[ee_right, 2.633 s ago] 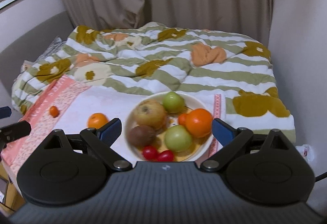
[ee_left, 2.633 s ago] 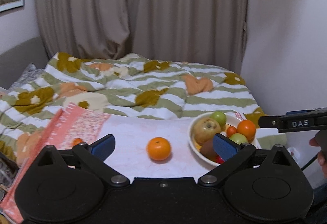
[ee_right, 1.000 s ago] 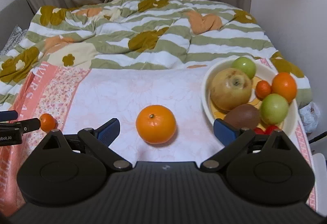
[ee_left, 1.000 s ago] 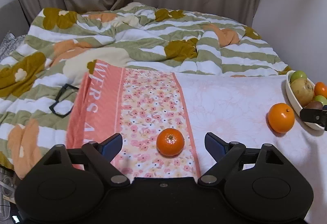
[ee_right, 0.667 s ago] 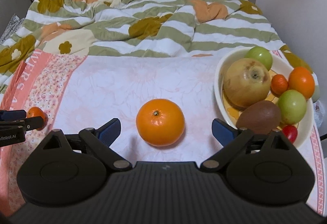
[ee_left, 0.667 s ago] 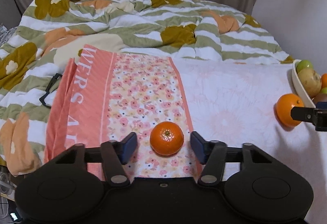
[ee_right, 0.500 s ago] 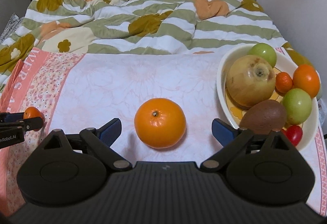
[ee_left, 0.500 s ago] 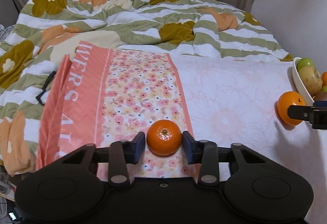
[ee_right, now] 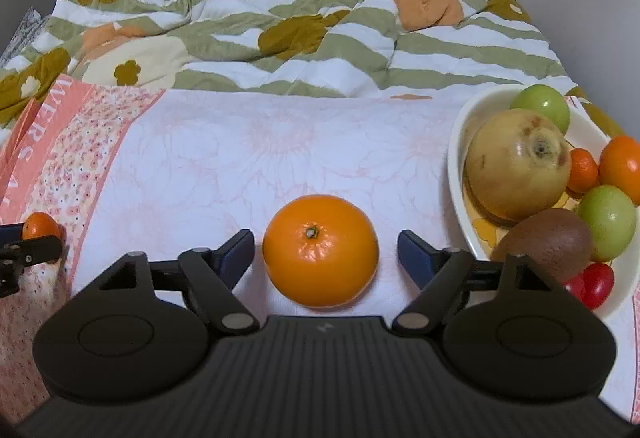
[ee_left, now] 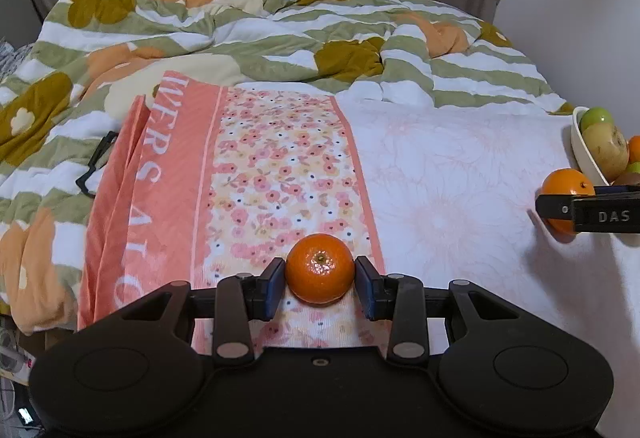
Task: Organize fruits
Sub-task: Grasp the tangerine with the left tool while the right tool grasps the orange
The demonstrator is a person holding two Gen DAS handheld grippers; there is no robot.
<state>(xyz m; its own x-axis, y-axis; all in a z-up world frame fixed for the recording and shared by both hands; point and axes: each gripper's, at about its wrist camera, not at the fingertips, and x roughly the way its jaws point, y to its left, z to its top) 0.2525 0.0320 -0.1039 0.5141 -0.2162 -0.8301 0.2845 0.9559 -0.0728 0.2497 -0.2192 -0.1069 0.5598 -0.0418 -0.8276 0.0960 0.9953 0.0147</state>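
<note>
Two claws are working low in frame: the left claw [ee_left: 320, 282] pinching a small mandarin [ee_left: 320, 268], the right claw [ee_right: 326, 252] spread around a larger orange [ee_right: 320, 250].

A small mandarin [ee_left: 320, 268] sits on the floral cloth at near left. A larger orange [ee_right: 320, 250] rests nearby, beside a white bowl [ee_right: 460, 174] of fruit at right.

A mandarin [ee_left: 320, 268] lies on the cloth [ee_left: 440, 174] at near left; an orange [ee_right: 320, 251] lies right of it, beside the fruit bowl [ee_right: 458, 174] at right.
</note>
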